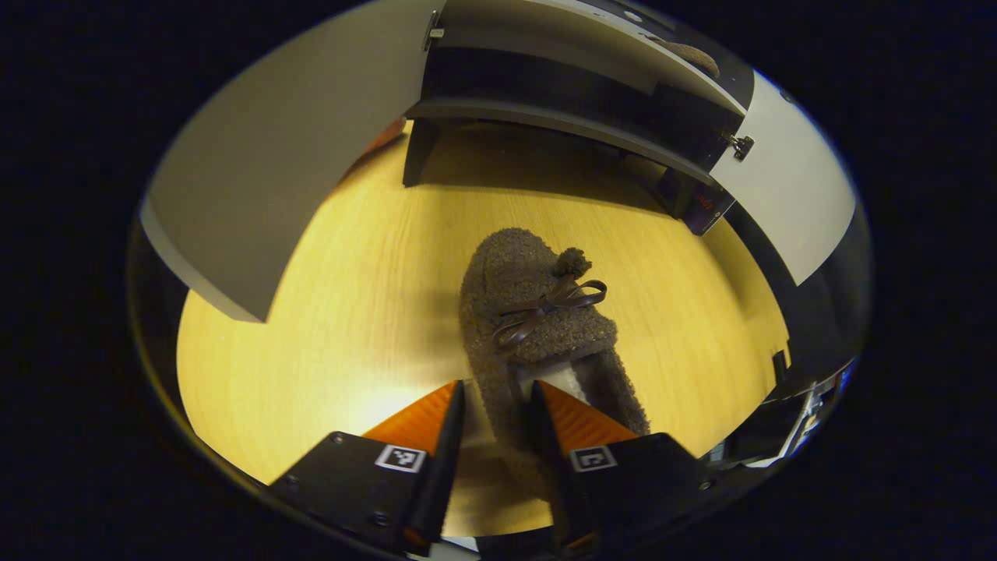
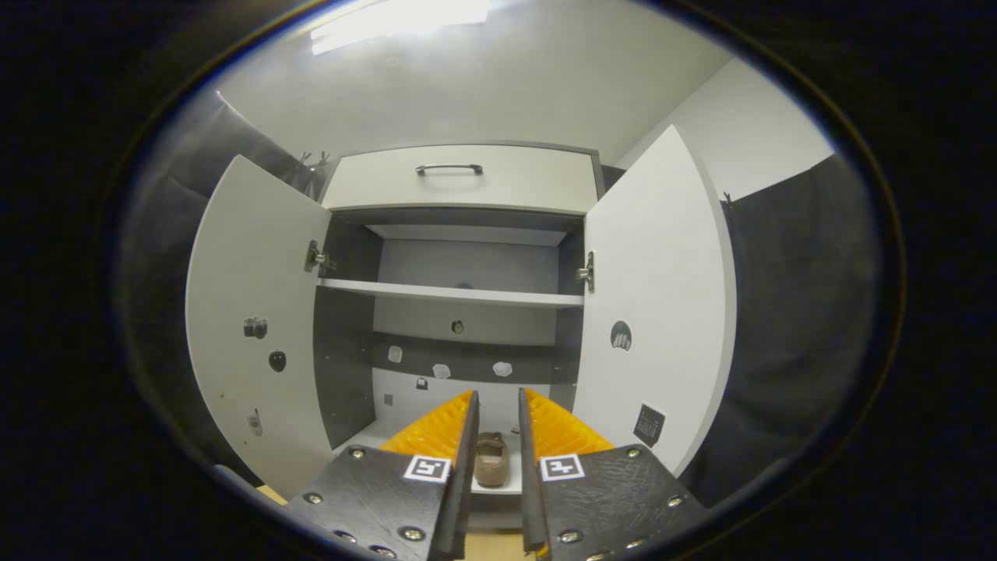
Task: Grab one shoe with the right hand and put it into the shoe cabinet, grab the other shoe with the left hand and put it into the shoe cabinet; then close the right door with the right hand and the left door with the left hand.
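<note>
A brown fuzzy shoe with a bow lies on the wooden floor, toe toward the shoe cabinet. My left gripper is open and straddles the shoe's left side wall near the heel: one finger sits inside the opening, the other outside with a thin strip of floor showing beside it. In the right gripper view the other brown shoe rests on the cabinet's bottom shelf. My right gripper hangs in front of it, slightly open and holding nothing. The left door and the right door both stand wide open.
A white drawer with a dark handle tops the cabinet, and a middle shelf spans it. Dark cloth walls flank both doors. The open left door juts over the floor left of the shoe.
</note>
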Demonstrator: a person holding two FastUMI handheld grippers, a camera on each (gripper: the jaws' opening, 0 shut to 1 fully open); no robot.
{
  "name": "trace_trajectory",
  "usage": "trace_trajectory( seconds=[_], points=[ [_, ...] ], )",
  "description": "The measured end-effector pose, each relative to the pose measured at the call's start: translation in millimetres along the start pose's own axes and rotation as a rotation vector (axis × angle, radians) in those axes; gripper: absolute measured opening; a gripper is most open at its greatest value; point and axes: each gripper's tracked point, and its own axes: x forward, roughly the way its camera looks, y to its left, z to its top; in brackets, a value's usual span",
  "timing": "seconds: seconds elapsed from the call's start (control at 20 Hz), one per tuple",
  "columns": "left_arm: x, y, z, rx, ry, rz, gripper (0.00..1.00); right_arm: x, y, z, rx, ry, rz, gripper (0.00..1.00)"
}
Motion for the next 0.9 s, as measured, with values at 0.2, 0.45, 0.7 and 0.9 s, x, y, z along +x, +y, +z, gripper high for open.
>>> trace_trajectory(
  seconds=[0.2,0.45,0.7,0.9],
  points=[
    [3,4,0,-0.023,0.038,0.054,0.16,-4,2,3,-0.034,-0.017,0.006,0.27],
    [1,3,15,-0.054,0.025,0.094,0.01,-5,-5,4,-0.030,-0.019,0.003,0.28],
    [-22,-32,71,0.011,-0.081,0.063,0.01,-7,-20,7,-0.023,-0.028,-0.020,0.24],
    [-54,-66,142,0.070,-0.224,0.029,0.01,-11,-31,10,-0.034,-0.045,-0.035,0.24]
  ],
)
